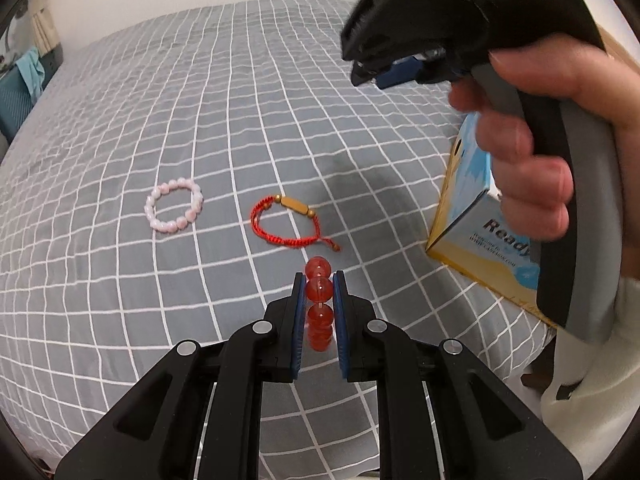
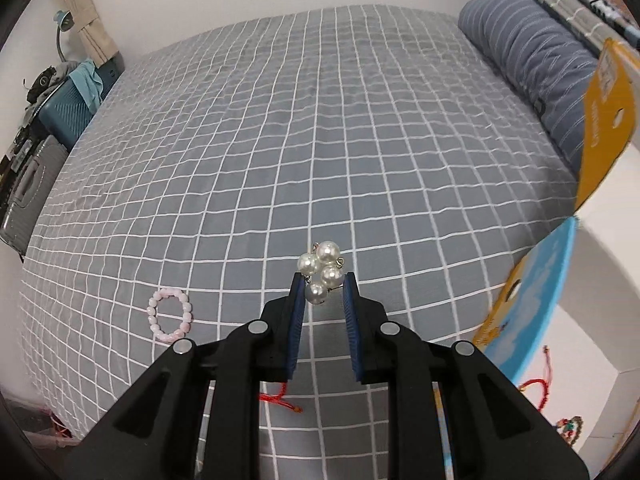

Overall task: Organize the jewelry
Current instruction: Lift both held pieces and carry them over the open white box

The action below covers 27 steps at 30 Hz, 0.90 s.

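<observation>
Now, on the left wrist view, the left gripper (image 1: 320, 282) has its jaws pinching a strand of orange-red beads (image 1: 319, 288), glossy and translucent, strung in a line between the blue pads, one bead poking past the tips. Beyond it on the grey checked bed (image 1: 160, 120) lie a pink bead bracelet (image 1: 173, 209), a closed ring of pale beads, and just to its right a red cord bracelet (image 1: 286, 221) with a tan wooden bar and small round beads. This view alone catches the right hand (image 1: 528, 152) wrapped round its gripper handle, upper right, in front of a blue and yellow box (image 1: 472, 216) whose lettering is cut off by the fingers.

Over to the right wrist view: the right gripper (image 2: 324, 284) holds a cluster of white pearls (image 2: 322, 270), shiny and round with small metal links, its jaws closed in on the lowest pearl, though a gap shows on the right pad's side, so the grip is hard to judge. The pink bracelet (image 2: 170, 316) lies lower left; the red cord (image 2: 280, 400) is mostly hidden under the gripper body. Only here do you see the striped blue pillow (image 2: 528, 64), the suitcases (image 2: 60, 112) at the left edge, and the box's open white interior (image 2: 576, 320) with small reddish pieces of jewellery (image 2: 536, 390) inside, too small to make out.
</observation>
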Motion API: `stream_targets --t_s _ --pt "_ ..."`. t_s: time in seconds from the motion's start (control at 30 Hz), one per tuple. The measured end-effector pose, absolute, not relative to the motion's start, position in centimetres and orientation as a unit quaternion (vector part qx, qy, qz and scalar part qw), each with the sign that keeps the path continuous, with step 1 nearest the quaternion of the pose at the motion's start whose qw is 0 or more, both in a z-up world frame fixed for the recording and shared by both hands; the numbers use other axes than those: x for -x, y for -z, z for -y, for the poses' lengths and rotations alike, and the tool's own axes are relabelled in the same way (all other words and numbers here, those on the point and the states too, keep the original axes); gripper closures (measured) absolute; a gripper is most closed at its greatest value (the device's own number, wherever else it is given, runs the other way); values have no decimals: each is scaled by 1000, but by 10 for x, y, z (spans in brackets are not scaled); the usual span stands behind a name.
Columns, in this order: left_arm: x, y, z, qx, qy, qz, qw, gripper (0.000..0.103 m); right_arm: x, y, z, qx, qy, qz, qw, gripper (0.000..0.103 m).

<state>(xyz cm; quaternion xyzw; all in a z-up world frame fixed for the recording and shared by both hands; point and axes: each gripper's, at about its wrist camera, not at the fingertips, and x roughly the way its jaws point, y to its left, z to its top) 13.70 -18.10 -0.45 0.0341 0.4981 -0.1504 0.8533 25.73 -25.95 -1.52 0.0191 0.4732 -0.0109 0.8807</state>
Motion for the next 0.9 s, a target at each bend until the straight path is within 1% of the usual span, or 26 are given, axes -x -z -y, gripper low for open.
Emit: stream_targets --t_s 0.47,0.9 --pt "-153 -27 179 -37 153 -467 870 90 -221 -21 284 -12 41 -439 898 84" --pt "-159 -57 203 -47 188 -443 875 90 -180 -48 320 -26 53 -423 904 84"
